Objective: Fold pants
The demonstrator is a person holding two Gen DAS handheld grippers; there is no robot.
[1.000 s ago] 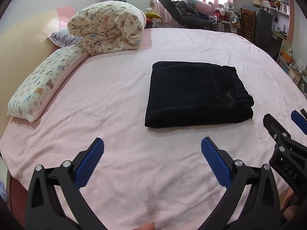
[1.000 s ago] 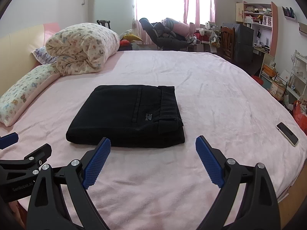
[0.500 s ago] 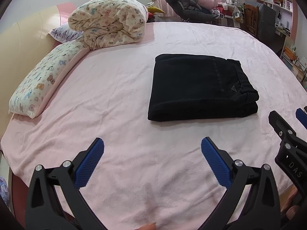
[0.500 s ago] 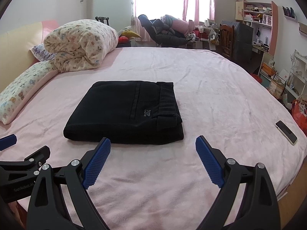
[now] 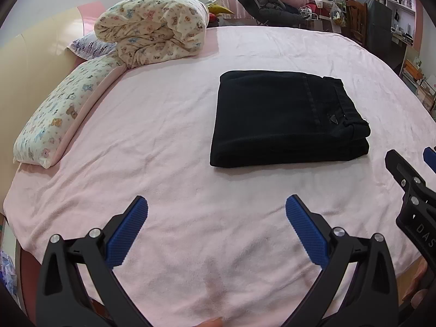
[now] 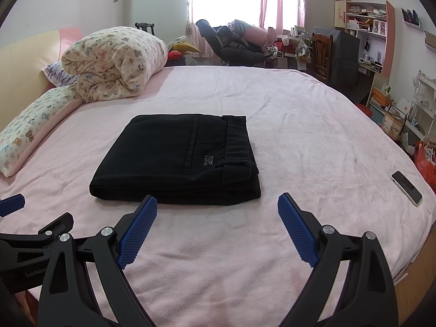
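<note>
The black pants (image 5: 286, 117) lie folded into a flat rectangle on the pink bed cover (image 5: 163, 136), waistband to the right. They also show in the right wrist view (image 6: 179, 160). My left gripper (image 5: 216, 204) is open and empty, held above the cover in front of the pants and to their left. My right gripper (image 6: 216, 203) is open and empty, just in front of the pants' near edge. Each gripper shows at the edge of the other's view.
A rolled teddy-print quilt (image 5: 152, 27) and a long pillow (image 5: 60, 114) lie at the bed's left side. A phone (image 6: 406, 188) lies near the right edge of the bed. A chair, desk and shelves (image 6: 362, 41) stand beyond the bed.
Both views have tilted slightly, so the pants sit a little differently in frame. The pants have not moved. Both grippers stay open.
</note>
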